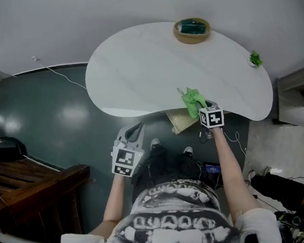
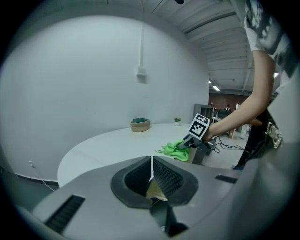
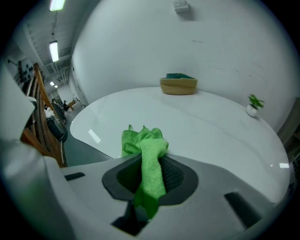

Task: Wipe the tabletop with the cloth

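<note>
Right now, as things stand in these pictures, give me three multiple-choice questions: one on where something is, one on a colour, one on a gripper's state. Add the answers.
1. Where does the basket stand on the table?
A. at the far edge
B. at the near edge, by the person
C. in the middle

2. What colour is the cloth?
A. blue
B. green
C. white

3. How is the right gripper?
A. open and empty
B. shut on the cloth
C. shut on nothing

Answers:
1 A: the head view shows it at the rim farthest from the person.
2 B: it is bright green in every view.
3 B: the right gripper view shows the cloth pinched between its jaws.
</note>
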Motion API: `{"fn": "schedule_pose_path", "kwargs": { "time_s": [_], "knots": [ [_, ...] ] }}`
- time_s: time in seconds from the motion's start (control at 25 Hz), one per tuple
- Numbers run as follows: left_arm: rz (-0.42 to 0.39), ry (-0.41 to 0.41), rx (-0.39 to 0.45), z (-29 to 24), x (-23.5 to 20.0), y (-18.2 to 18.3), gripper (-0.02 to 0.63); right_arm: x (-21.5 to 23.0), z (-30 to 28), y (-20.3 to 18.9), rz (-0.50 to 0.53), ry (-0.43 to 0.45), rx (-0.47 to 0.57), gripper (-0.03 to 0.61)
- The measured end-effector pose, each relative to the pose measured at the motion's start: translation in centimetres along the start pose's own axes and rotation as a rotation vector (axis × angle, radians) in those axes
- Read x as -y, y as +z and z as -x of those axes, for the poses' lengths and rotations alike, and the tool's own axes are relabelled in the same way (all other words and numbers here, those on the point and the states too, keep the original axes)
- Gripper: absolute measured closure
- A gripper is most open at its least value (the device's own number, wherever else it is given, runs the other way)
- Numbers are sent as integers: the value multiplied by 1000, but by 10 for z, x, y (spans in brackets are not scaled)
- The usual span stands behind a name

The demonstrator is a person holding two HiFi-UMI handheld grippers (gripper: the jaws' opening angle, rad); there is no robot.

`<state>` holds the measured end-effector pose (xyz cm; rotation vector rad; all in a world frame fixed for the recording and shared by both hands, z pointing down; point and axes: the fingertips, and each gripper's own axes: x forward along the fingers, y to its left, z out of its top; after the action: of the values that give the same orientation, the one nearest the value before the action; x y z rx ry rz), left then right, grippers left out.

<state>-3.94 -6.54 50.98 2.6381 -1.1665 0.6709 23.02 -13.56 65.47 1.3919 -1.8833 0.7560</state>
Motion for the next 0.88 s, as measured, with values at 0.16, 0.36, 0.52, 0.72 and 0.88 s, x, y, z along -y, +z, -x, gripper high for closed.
{"fn": "schedule_pose_path", "kwargs": {
  "time_s": [0.16, 0.36, 0.52, 0.72, 0.88],
  "knots": [
    [-23, -56, 4, -31, 49, 20, 601, 72, 30, -32, -71, -67, 3, 508],
    [-55, -100, 10, -66, 110, 46, 601, 161, 72, -77, -155, -143, 6, 508],
    [-80, -122, 13, -89, 153, 63, 601, 220, 104, -110, -223, -188, 23, 508],
    [-96, -147, 12, -112, 208, 76, 601, 277, 135, -148, -284, -227, 47, 508],
    [-92, -160, 10, -123, 248, 82, 601, 308, 149, -169, -329, -219, 82, 506]
  ]
}}
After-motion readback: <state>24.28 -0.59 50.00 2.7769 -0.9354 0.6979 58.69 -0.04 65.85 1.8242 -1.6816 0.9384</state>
